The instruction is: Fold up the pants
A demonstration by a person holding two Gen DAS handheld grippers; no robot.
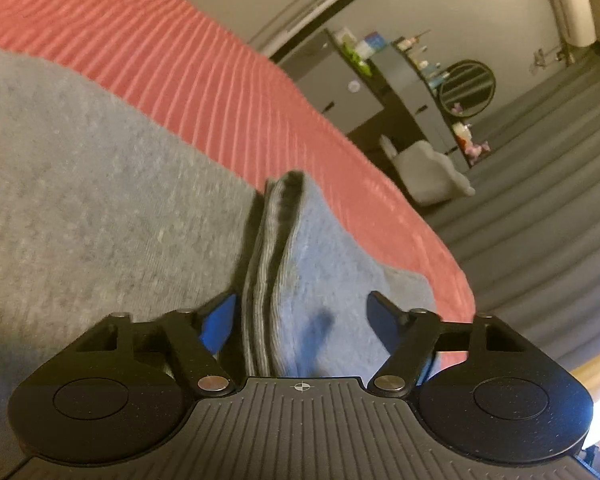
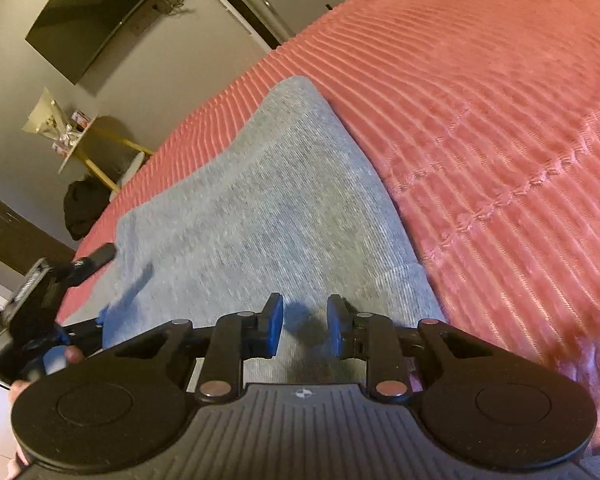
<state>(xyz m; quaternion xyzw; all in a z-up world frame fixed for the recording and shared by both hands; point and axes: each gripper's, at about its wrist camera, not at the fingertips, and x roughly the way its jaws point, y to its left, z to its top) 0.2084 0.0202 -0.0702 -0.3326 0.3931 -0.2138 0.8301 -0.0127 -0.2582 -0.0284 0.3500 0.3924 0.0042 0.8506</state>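
A pink ribbed bedspread is spread ahead of both grippers, with grey pants laid flat on it. A raised cuff of the pants is seen between the wide-apart fingers of the left gripper, not pinched. The right gripper is narrowly parted just above the cloth, nothing held.

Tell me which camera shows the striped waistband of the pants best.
The left wrist view: the striped waistband stands up on edge between the left gripper fingers, close and unobstructed. The right wrist view shows only plain grey pants, no stripes.
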